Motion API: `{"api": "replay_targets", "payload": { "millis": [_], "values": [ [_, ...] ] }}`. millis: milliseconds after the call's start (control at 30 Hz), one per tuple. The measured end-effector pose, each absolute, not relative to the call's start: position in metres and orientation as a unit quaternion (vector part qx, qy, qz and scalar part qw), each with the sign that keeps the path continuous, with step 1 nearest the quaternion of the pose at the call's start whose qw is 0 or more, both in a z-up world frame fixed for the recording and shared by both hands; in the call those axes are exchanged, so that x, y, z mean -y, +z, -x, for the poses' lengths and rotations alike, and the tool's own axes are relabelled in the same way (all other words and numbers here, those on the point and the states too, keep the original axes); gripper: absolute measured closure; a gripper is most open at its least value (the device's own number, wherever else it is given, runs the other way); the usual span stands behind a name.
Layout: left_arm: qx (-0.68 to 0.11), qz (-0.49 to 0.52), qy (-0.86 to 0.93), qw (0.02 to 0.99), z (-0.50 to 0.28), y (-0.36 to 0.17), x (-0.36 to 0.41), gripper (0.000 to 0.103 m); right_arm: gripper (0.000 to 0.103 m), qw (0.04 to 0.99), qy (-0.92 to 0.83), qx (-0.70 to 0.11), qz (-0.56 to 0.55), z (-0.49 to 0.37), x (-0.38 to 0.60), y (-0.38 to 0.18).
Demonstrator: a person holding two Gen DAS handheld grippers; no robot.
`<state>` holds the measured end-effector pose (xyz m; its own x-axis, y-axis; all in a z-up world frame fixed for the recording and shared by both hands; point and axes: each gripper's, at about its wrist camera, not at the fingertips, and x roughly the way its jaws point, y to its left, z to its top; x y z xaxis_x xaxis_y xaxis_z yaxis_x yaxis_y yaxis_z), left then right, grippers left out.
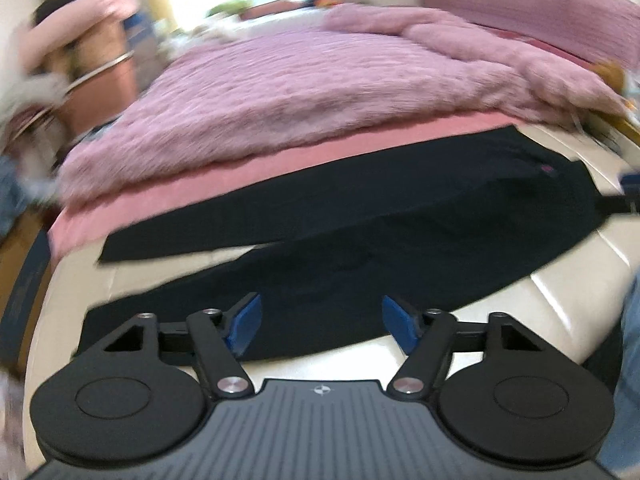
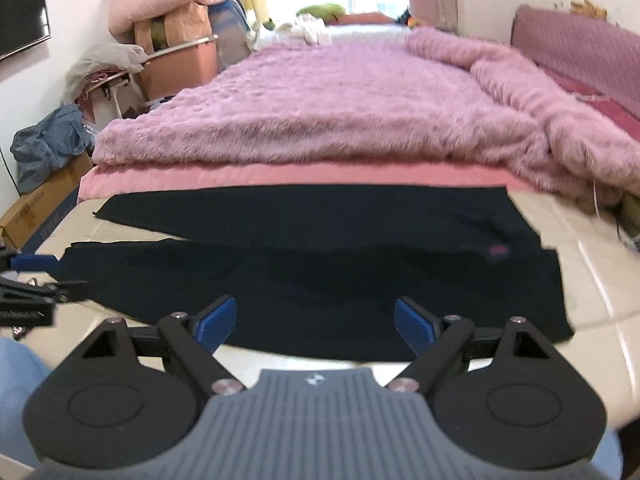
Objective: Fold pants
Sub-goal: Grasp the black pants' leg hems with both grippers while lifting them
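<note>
— Fingers on both sides: what are they doing?
— Both my left gripper (image 1: 321,322) and my right gripper (image 2: 315,322) have their blue fingers (image 2: 216,323) spread wide, holding nothing.
— And the pants?
— The black pants (image 2: 320,264) lie flat just ahead of both, legs spread apart, on the cream bench (image 2: 592,280). Beyond them the pink blanket (image 2: 320,112) covers the bed.

The flat black cloth pants (image 2: 320,268) look matt. They lie on a glossy cream padded surface (image 2: 600,280); the shaggy pink-purple blanket (image 2: 320,112) is furry.
</note>
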<state>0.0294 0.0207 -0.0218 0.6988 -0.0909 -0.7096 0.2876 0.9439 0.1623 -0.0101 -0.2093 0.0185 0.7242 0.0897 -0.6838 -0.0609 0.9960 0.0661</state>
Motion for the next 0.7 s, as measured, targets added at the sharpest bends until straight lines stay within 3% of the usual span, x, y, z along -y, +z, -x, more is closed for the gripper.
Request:
{"api": "replay_targets", "payload": {
  "millis": [133, 300, 333, 500, 700],
  "values": [
    [-0.364, -0.209, -0.15, 0.895, -0.04, -0.045, -0.03, 0.04, 0.022, 0.924, 0.053, -0.377, 0.033, -0.005, 0.242, 0.006],
    [-0.39, -0.326, -0.186, 0.84, -0.057, -0.092, -0.044, 0.041, 0.053, 0.91, 0.047, -0.408, 0.059, -0.027, 0.293, -0.017],
    [-0.398, -0.347, -0.183, 0.829, -0.06, -0.102, -0.048, 0.042, 0.056, 0.906, 0.047, -0.415, 0.072, -0.032, 0.302, -0.024],
    [-0.416, -0.438, -0.15, 0.782, -0.071, -0.141, -0.076, 0.045, 0.057, 0.879, 0.021, -0.454, 0.142, -0.049, 0.334, -0.057],
    [-0.437, -0.452, -0.134, 0.766, -0.083, -0.155, -0.1, 0.048, 0.057, 0.861, -0.001, -0.484, 0.159, -0.059, 0.361, -0.083]
  ]
}}
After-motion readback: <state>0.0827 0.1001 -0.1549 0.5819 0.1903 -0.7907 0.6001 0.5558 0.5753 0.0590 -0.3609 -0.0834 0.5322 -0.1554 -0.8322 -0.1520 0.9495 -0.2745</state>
